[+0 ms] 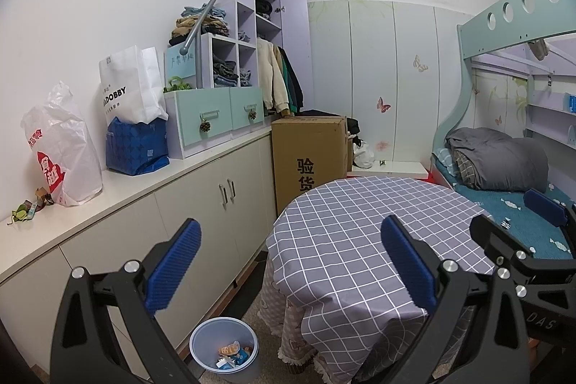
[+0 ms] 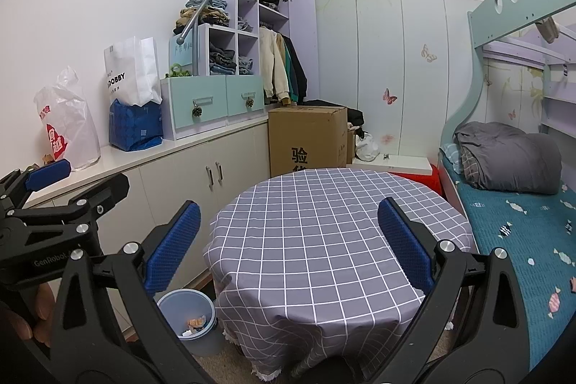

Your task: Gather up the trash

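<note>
1. Overall, both grippers hang above a round table [image 2: 324, 240] covered in a grey checked cloth, with nothing lying on it.
2. Left gripper [image 1: 288, 261]: fingers spread wide, holding nothing.
3. Right gripper [image 2: 288, 251]: fingers likewise spread, empty.
4. On the floor beside the table stands a blue bin [image 1: 201, 344] with several wrappers [image 1: 232, 355] inside.
5. Small scraps [image 1: 25, 209] lie on the cabinet counter [image 1: 151, 179], next to a white plastic bag [image 1: 68, 146].
6. Judging by this, the table looks done; only those counter scraps may remain.

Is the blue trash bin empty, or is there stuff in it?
Not empty. The bin stands upright on the floor beside the table, with a few wrappers at the bottom.
</note>
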A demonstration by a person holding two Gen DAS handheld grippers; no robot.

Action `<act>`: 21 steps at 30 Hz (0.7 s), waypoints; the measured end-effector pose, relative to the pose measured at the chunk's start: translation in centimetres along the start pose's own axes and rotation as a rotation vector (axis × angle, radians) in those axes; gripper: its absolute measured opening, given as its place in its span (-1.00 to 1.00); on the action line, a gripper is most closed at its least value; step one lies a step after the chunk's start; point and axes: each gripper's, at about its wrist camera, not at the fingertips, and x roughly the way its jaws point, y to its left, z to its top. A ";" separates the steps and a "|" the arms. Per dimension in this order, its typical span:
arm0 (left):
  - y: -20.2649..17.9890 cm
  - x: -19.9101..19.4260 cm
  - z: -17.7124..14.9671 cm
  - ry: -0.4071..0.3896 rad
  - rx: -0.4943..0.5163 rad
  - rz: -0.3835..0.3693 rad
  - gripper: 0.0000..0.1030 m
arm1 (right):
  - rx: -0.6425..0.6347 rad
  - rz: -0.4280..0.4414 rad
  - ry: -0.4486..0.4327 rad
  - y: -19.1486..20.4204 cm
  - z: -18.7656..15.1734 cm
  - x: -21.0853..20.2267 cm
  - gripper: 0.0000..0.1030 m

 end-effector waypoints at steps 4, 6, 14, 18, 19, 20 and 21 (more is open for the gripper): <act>0.1 0.0 -0.1 0.002 0.000 -0.001 0.91 | -0.001 0.000 0.002 -0.2 -0.3 -0.1 0.88; 0.3 0.0 -0.3 0.004 0.000 -0.002 0.91 | 0.000 0.002 0.002 -0.2 -0.1 0.0 0.88; 0.4 0.1 -0.3 0.005 0.003 -0.003 0.91 | 0.000 0.003 0.003 -0.4 -0.2 0.0 0.88; 0.5 0.1 -0.4 0.005 0.003 -0.004 0.91 | -0.002 0.003 0.004 -0.4 -0.3 -0.1 0.88; 0.4 0.1 -0.4 0.006 0.004 -0.004 0.91 | -0.001 0.002 0.003 -0.3 -0.2 0.0 0.88; 0.3 0.1 -0.2 0.005 0.003 -0.002 0.91 | -0.001 0.002 0.003 -0.3 -0.2 -0.1 0.88; 0.3 0.1 -0.2 0.005 0.003 -0.002 0.91 | -0.001 0.001 0.003 -0.4 -0.2 -0.1 0.88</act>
